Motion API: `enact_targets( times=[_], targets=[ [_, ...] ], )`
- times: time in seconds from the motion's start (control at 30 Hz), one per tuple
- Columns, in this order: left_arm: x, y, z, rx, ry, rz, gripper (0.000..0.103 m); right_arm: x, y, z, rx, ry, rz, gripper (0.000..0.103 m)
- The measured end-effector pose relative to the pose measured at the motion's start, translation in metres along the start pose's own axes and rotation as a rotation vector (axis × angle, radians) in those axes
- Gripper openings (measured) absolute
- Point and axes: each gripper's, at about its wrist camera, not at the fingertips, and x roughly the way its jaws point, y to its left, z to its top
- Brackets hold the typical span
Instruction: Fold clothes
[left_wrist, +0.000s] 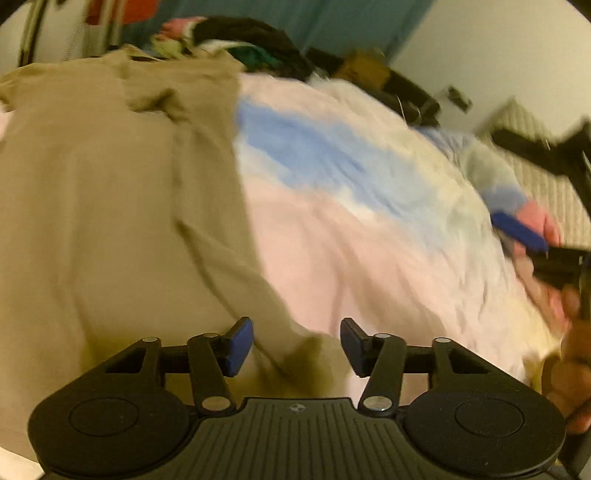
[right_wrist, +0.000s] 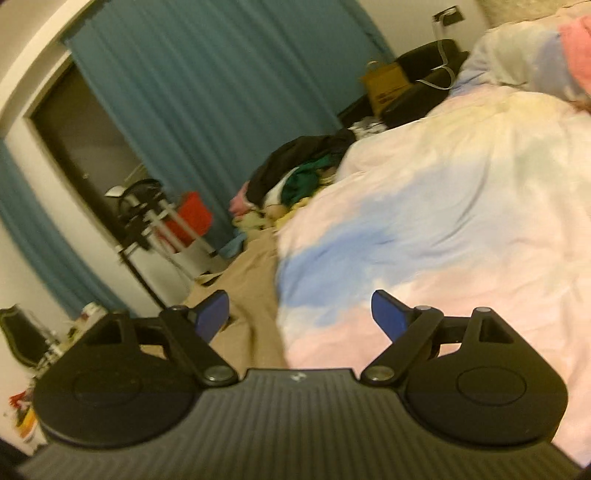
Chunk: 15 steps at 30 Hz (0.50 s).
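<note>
Khaki garment (left_wrist: 110, 206) lies spread over the bed's pastel tie-dye duvet (left_wrist: 369, 229), its near hem just under my left hand-held gripper (left_wrist: 296, 345). That gripper hangs wide, nothing between its blue pads (left_wrist: 240, 345). My right hand-held gripper (right_wrist: 300, 315) is also spread wide and empty, out over the duvet with the garment's edge (right_wrist: 251, 295) just to its left; the left wrist view catches it at the far right, blurred.

I judge the fold has not begun, and the step in hand is taking hold of the near edge. To do it well, I should bring my left hand-held gripper down onto the hem where the cloth already ridges up, and pinch only the khaki layer, not the duvet beneath. My right should come across to a matching spot along the same edge, so both lift evenly and the crease runs straight. The pile of other clothes (right_wrist: 295, 173) at the far edge of the bed is well apart and should not interfere.
</note>
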Motion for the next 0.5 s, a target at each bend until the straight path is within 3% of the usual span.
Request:
enact_targets(
  times=[0.33, 0.43, 0.47, 0.5],
  targets=[
    [0.058, -0.03, -0.013, 0.135, 0.102, 0.068, 0.056, 0.024, -0.011, -0.007, -0.006, 0.073, 0.031, 0.087],
    [0.066, -0.023, -0.012, 0.107, 0.108, 0.085, 0.037, 0.03, -0.014, -0.008, -0.005, 0.091, 0.031, 0.086],
    [0.065, -0.018, -0.01, 0.085, 0.103, 0.075, 0.022, 0.031, -0.017, -0.008, 0.004, 0.092, 0.025, 0.086],
    [0.061, -0.014, -0.007, 0.061, 0.095, 0.061, 0.019, 0.032, -0.019, -0.008, 0.012, 0.093, 0.019, 0.086]
  ],
)
